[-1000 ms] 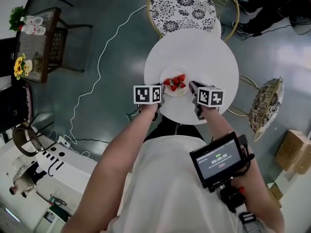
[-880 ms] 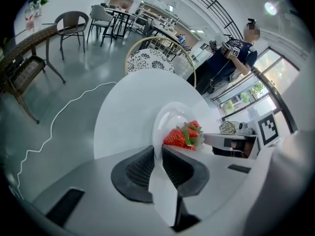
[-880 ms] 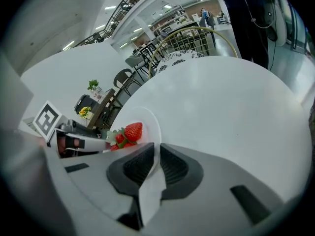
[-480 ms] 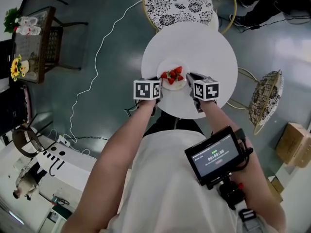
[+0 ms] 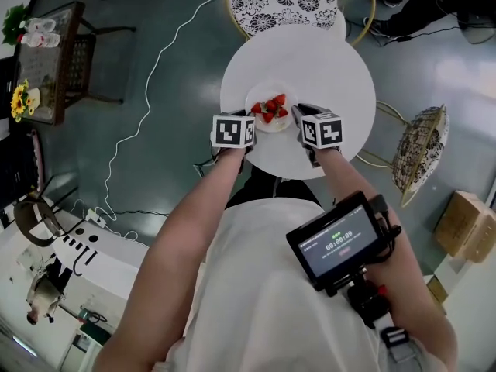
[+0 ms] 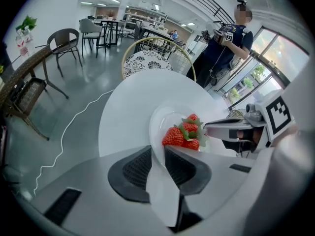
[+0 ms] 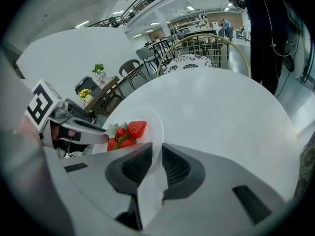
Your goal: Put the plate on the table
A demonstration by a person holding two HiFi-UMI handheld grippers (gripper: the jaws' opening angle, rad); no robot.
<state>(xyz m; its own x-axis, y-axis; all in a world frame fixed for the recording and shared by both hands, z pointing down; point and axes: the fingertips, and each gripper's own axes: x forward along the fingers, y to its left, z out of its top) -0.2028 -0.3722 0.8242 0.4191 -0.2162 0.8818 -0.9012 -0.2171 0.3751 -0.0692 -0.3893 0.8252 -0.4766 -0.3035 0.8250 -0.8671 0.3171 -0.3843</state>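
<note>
A small white plate (image 5: pixel 260 120) with several red strawberries (image 5: pixel 269 108) is held over the near left part of the round white table (image 5: pixel 325 76). My left gripper (image 5: pixel 249 124) is shut on the plate's left rim and my right gripper (image 5: pixel 296 116) on its right rim. In the left gripper view the plate (image 6: pixel 160 124) runs between the shut jaws of the left gripper (image 6: pixel 157 165), with the strawberries (image 6: pixel 184 134) just beyond. In the right gripper view the right gripper (image 7: pixel 156 162) pinches the plate (image 7: pixel 150 114) beside the strawberries (image 7: pixel 125 134). Whether the plate touches the tabletop cannot be told.
A chair with a floral cushion (image 5: pixel 283 2) stands at the table's far side and a wicker chair (image 5: pixel 418 157) at its right. A white cable (image 5: pixel 147 107) trails over the floor at left. A person (image 6: pixel 224 43) stands beyond the table.
The table, plate and grippers have drifted up and a little left in the head view. Both grippers keep their hold on the plate's rim.
</note>
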